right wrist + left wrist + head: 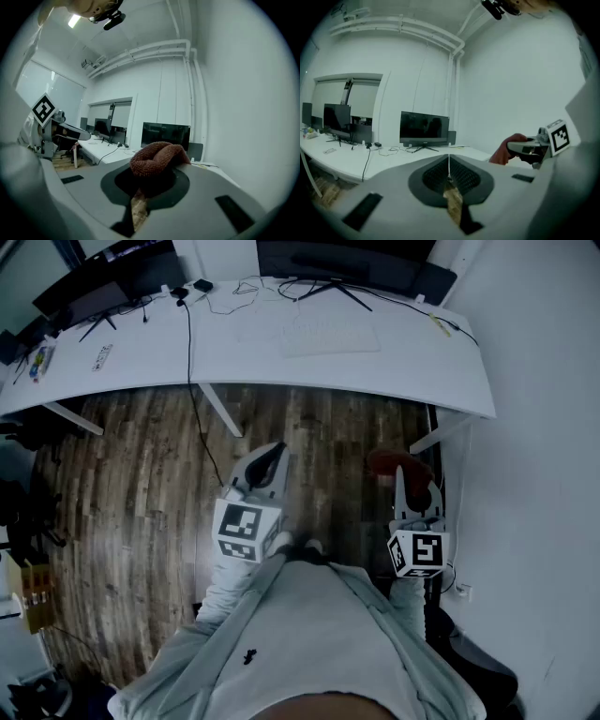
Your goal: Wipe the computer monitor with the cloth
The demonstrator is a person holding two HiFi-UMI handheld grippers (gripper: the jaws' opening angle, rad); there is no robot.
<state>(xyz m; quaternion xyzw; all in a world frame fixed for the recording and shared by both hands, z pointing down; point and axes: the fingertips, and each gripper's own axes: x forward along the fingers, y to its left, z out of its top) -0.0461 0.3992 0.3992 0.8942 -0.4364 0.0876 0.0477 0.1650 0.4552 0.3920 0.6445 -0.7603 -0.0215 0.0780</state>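
The dark monitor [349,261] stands at the back of the white desk [403,371]; it shows ahead in the left gripper view [424,127] and in the right gripper view [166,135]. My right gripper [401,474] is shut on a bunched reddish-brown cloth [394,462], which fills its jaws [157,159]. My left gripper [275,455] is shut with nothing in it [449,169]. Both grippers hang over the wooden floor, well short of the desk. The cloth [508,147] also shows in the left gripper view.
A white keyboard [328,337] lies in front of the monitor. Cables [190,343] trail across the desk and down to the floor. More monitors [108,282] stand at the back left. A white wall [544,427] runs close along the right.
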